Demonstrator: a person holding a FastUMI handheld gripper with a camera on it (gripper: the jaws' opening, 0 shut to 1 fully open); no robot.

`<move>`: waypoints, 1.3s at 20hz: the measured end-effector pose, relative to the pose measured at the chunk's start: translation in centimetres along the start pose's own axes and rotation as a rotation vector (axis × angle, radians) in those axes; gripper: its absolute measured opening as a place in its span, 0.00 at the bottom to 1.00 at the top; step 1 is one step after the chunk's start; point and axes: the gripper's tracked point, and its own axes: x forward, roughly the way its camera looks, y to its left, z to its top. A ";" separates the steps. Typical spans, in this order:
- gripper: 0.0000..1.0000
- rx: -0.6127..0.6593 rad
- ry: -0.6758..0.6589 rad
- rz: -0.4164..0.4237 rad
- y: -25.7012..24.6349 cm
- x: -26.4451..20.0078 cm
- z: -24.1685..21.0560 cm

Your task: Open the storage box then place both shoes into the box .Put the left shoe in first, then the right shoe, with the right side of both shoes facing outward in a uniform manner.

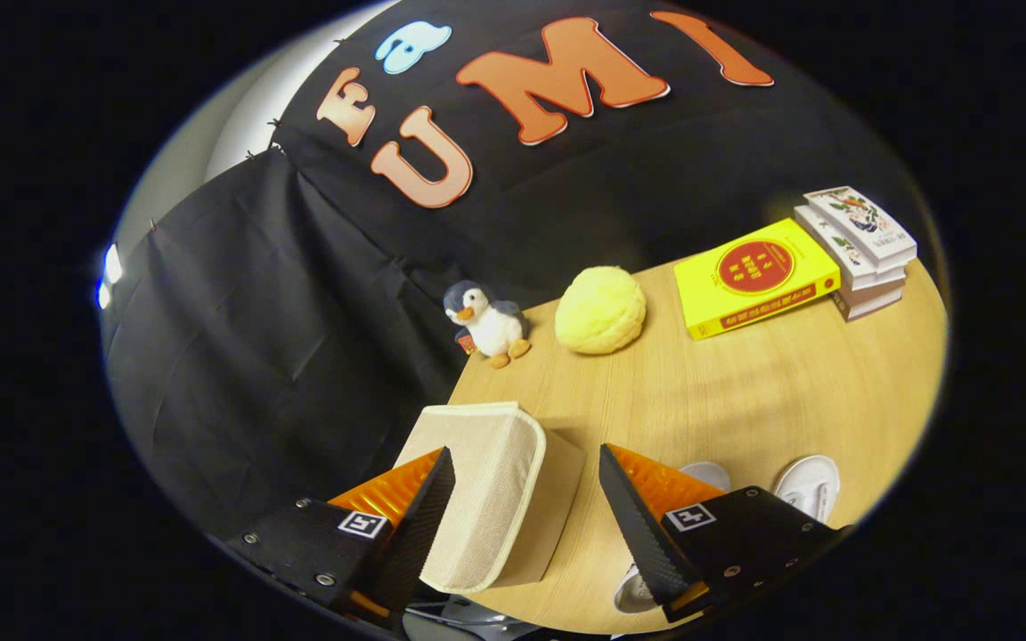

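Note:
A beige fabric storage box (491,494) with a pale trimmed lid stands near the table's corner, lid down. It lies between my fingers, closer to the left one. My gripper (526,507) is open, with the fingers spread wide; I cannot tell whether the left finger touches the box, and the right one stands apart from it. Two white shoes (807,485) lie on the table just beyond and under the right finger, mostly hidden by it; only their toes and a bit of sole (633,592) show.
On the wooden table (745,401), beyond the box, stand a plush penguin (488,322) and a yellow fluffy ball (600,310). A yellow book (753,276) and a stack of white books (860,245) lie at the far side. The table edge runs close left of the box.

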 end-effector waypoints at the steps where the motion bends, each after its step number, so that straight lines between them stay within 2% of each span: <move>1: 0.97 0.014 0.033 0.014 0.2 0.5 -0.8; 9: 0.97 0.140 0.236 0.148 2.5 4.3 -7.0; 21: 0.97 0.256 0.327 0.218 3.2 8.3 -10.6; 23: 0.96 0.289 0.312 0.270 4.5 7.6 -9.9; 25: 0.92 0.280 0.290 0.282 4.7 6.9 -9.1; 26: 0.85 0.288 0.289 0.285 4.8 6.5 -8.9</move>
